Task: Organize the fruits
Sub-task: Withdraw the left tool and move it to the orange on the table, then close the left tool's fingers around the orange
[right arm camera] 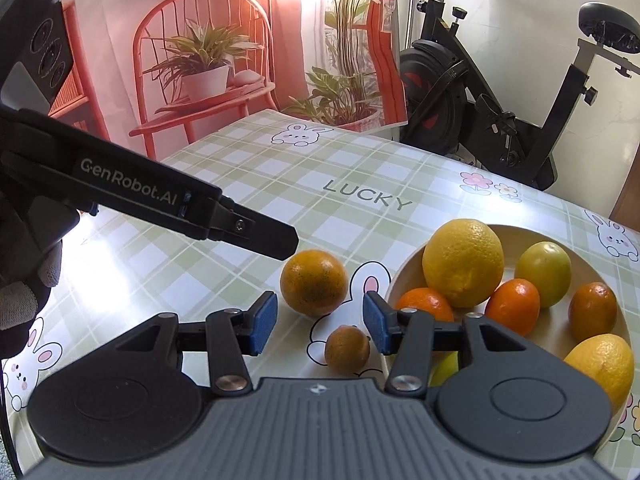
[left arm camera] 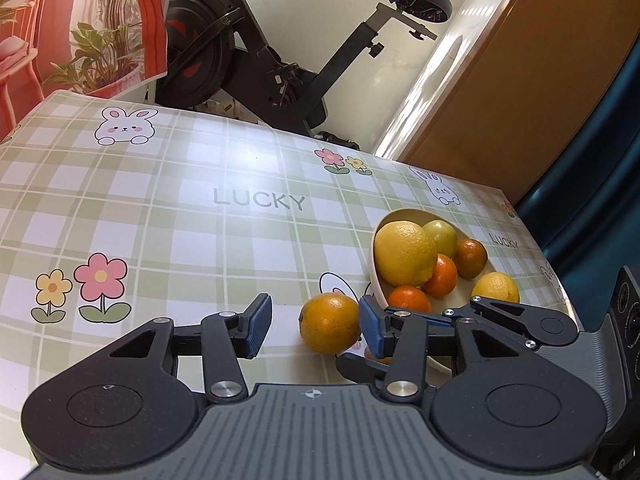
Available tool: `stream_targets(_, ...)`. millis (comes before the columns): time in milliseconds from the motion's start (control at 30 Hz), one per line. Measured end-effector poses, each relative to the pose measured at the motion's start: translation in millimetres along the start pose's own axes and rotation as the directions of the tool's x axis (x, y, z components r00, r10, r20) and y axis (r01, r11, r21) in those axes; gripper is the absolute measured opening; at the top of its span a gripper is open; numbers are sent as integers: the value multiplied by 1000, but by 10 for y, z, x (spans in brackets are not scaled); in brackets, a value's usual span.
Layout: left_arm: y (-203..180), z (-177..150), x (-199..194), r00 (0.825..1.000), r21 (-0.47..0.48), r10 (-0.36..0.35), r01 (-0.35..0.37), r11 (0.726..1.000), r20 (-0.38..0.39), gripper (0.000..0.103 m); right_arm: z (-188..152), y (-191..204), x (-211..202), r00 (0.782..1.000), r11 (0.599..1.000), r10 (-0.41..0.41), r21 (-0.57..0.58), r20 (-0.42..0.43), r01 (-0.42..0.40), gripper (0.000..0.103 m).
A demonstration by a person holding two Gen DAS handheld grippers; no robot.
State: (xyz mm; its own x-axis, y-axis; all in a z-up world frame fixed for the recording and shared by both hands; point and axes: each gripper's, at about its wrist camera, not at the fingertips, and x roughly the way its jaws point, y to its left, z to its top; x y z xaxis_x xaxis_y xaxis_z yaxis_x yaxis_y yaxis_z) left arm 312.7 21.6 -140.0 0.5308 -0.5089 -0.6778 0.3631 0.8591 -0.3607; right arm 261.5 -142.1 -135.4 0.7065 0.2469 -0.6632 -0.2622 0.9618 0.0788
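Most of the fruit is already gathered in the bowl [right arm camera: 404, 276]: two lemons, a green fruit and several small oranges. Two pieces are left on the counter [right arm camera: 280, 184] just beside it, a larger orange [right arm camera: 313, 282] and a small brownish one [right arm camera: 347, 349]. The right hand-held gripper [right arm camera: 320, 326] is seen with its jaws apart and empty, near both loose fruits. The left hand-held gripper [left arm camera: 315, 326] is likewise open, with nothing held, close to the larger orange.
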Motion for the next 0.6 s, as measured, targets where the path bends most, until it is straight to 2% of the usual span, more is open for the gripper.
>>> stream_targets(267,74,-72,134,999,-38,-36,36,999,-15,50,44,-7,131,1000,1000,14,1,-7,-14,50)
stream_targets(433,96,-82,174,998,-51,-54,53,997,-19,50,53,16,202,1000,1000,19,-16,-17,-19,46)
stream_targets(600,168,-78,212,998,-85,-66,65,994,-7,50,57,25,266,999,1000,14,-16,-29,-15,46)
